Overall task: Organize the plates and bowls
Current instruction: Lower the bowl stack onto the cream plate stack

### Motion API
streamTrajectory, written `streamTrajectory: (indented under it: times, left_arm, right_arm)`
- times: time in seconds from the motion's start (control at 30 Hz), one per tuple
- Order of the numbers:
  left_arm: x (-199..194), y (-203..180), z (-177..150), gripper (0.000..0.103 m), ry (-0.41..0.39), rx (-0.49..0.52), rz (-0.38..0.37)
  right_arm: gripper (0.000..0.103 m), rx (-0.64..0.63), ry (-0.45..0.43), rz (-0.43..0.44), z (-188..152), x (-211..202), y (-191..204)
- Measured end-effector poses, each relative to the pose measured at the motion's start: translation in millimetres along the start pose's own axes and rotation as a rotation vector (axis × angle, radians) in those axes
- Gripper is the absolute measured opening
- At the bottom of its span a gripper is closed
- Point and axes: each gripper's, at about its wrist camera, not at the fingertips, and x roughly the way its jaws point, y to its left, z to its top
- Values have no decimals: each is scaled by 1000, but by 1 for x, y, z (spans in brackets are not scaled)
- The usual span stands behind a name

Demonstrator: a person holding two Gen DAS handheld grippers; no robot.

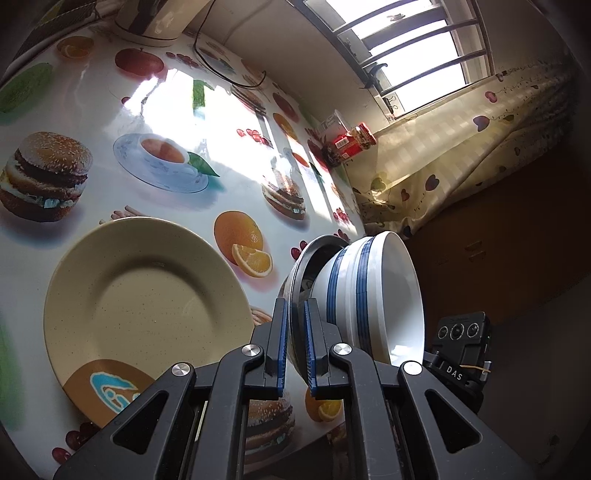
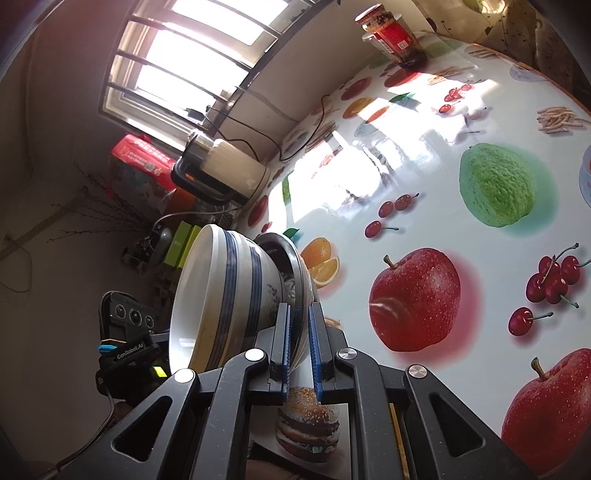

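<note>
A white bowl with blue stripes point(image 1: 373, 291) is nested in a steel bowl point(image 1: 295, 288); the stack is tilted on its side above the table. My left gripper point(image 1: 295, 314) is shut on the steel bowl's rim. In the right wrist view my right gripper point(image 2: 300, 314) is shut on the opposite rim of the steel bowl point(image 2: 295, 266), with the striped bowl point(image 2: 225, 291) to its left. A beige plate point(image 1: 144, 306) with a brown and blue mark lies on the table left of the left gripper.
The table has a glossy cloth printed with food point(image 1: 155, 155). A kettle point(image 2: 225, 170) with a cord stands at the back edge. Red jars point(image 2: 391, 33) stand near the window. The other gripper's camera point(image 1: 461, 332) shows beyond the bowls.
</note>
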Motion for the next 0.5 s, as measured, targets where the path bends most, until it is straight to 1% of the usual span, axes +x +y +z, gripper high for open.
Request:
streamTrajectory:
  times: [0.5]
  left_arm:
    - [-27,24,-4,8,-51,-44,34]
  right_arm:
    - [10,-31,70,23,-4,34,19]
